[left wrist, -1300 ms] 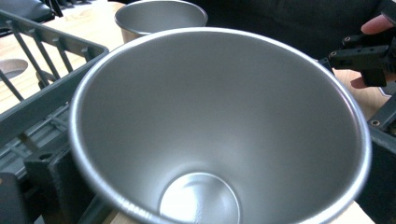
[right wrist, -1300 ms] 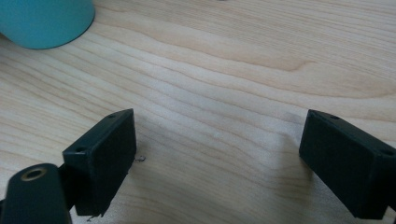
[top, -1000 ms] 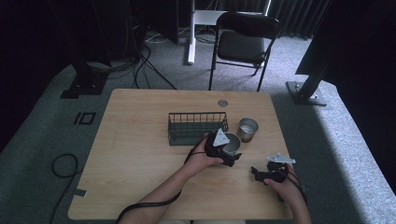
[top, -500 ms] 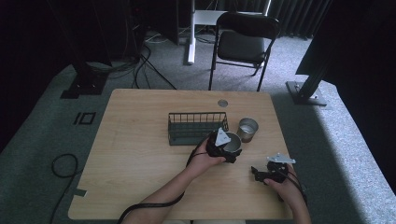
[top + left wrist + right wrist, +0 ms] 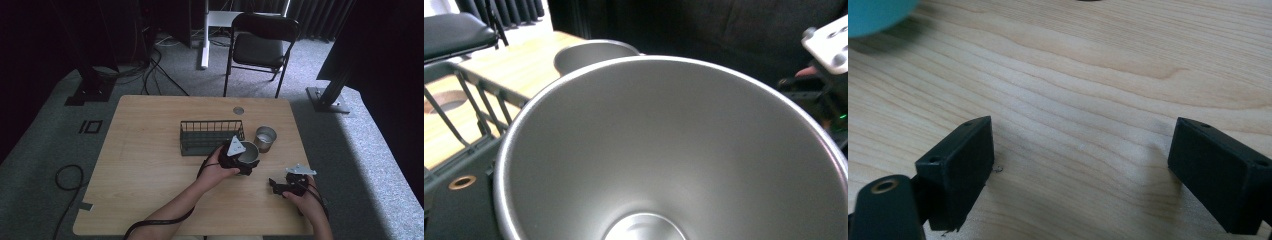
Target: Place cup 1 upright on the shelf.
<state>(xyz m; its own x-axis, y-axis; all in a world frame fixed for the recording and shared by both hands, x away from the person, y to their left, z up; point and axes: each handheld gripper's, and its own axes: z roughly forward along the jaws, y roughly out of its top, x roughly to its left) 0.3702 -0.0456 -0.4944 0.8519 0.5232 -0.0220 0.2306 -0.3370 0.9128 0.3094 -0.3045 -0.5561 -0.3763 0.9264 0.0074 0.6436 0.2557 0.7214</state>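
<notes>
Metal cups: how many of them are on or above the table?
2. One cup is at the left gripper, beside the wire basket. The other cup stands on the table, right of the basket.

Cup right of wire basket

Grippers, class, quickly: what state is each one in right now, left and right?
Left gripper: holding a metal cup; its jaws are hidden, so whether they are shut cannot be told.
Right gripper: open, empty, over the table.
</notes>
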